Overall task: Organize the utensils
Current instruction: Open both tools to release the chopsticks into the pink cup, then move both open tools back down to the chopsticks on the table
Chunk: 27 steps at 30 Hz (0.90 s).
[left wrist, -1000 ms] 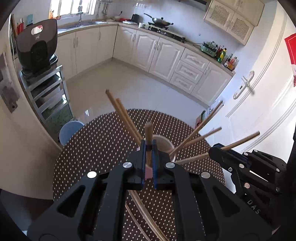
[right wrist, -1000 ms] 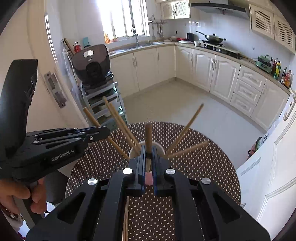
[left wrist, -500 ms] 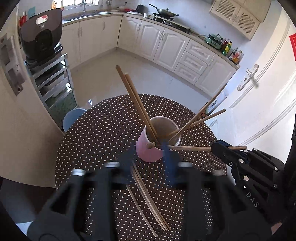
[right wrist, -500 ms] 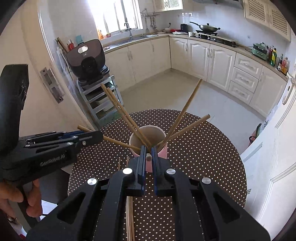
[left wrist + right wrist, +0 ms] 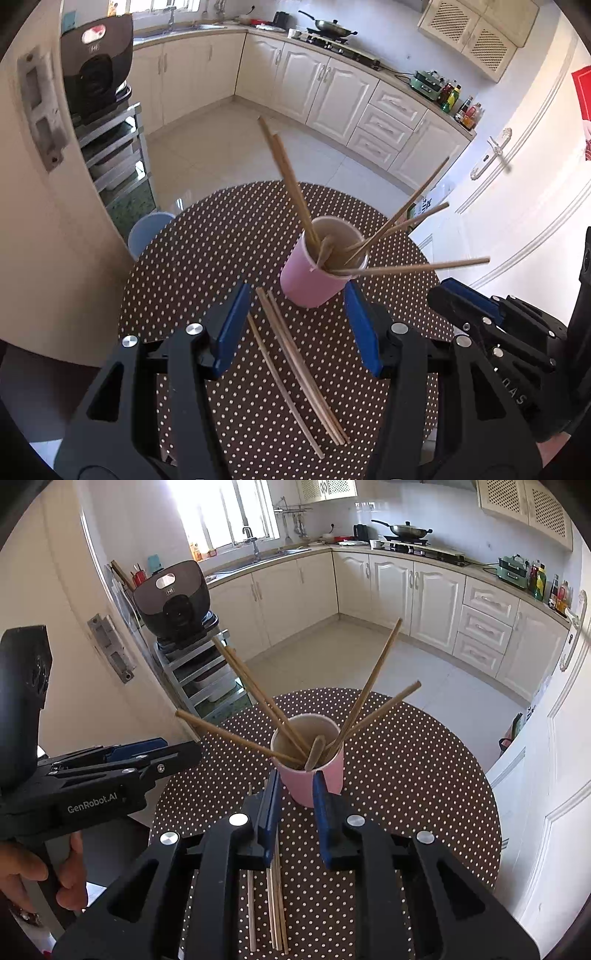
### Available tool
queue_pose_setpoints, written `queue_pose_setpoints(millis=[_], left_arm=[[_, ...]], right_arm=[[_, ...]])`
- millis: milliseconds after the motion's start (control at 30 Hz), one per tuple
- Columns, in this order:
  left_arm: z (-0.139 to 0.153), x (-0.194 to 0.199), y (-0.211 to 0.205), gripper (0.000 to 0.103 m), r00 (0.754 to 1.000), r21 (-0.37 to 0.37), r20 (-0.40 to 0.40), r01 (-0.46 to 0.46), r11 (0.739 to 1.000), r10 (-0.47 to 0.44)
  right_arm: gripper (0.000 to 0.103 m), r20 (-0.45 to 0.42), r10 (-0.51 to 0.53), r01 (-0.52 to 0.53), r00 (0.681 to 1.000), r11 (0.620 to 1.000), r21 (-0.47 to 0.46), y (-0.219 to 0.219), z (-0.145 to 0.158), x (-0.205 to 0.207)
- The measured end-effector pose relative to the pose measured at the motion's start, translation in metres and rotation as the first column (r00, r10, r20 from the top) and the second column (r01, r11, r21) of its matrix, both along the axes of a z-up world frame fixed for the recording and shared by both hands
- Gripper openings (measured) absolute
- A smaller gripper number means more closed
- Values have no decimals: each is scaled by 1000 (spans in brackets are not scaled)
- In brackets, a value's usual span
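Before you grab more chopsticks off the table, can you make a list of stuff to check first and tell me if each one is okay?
1. Left gripper empty: ok, its jaws have just been opening, nothing between them.
2. Right gripper empty: ok, its jaws have just been opening a little, nothing pinched.
3. Pink cup standing upright on the dotted table: ok.
4. Chopsticks in the cup staying inside: ok, though they lean far out over the rim.
5. Loose chopsticks reachable on the table: ok, lying flat just in front of the cup.
6. Right gripper open wide enough for a pickup: not ok, the gap is narrow.
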<state>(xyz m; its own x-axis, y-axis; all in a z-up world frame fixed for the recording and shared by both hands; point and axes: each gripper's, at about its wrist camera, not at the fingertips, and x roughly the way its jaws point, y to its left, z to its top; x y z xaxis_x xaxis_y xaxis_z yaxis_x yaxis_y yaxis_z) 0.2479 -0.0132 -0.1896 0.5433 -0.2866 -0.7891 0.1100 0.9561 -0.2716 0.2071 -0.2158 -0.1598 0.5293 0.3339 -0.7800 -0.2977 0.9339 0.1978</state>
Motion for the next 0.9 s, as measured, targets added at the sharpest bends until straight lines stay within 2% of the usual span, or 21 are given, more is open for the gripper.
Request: queue_pose_setpoints(millis=[200,433,733,900], left_arm=[[-23,-5,15,53,998,-3,-64,-22,1000,22],[-69,-2,22,53,979,2,-199,-41,999,41],[-119,6,23,53,944,23,-324,-56,998,60],[-134,11,27,53,932,26,-353,-70,997,75]], right_arm=[[17,-41,12,-12,999,1000,-13,10,-16,-4],[17,-122,50,-57,991,997,-49,25,-51,-2],[17,-259,137,-166,956,981,-95,51,-107,9],[17,-305,157,-199,939,974,-110,62,-133,15]])
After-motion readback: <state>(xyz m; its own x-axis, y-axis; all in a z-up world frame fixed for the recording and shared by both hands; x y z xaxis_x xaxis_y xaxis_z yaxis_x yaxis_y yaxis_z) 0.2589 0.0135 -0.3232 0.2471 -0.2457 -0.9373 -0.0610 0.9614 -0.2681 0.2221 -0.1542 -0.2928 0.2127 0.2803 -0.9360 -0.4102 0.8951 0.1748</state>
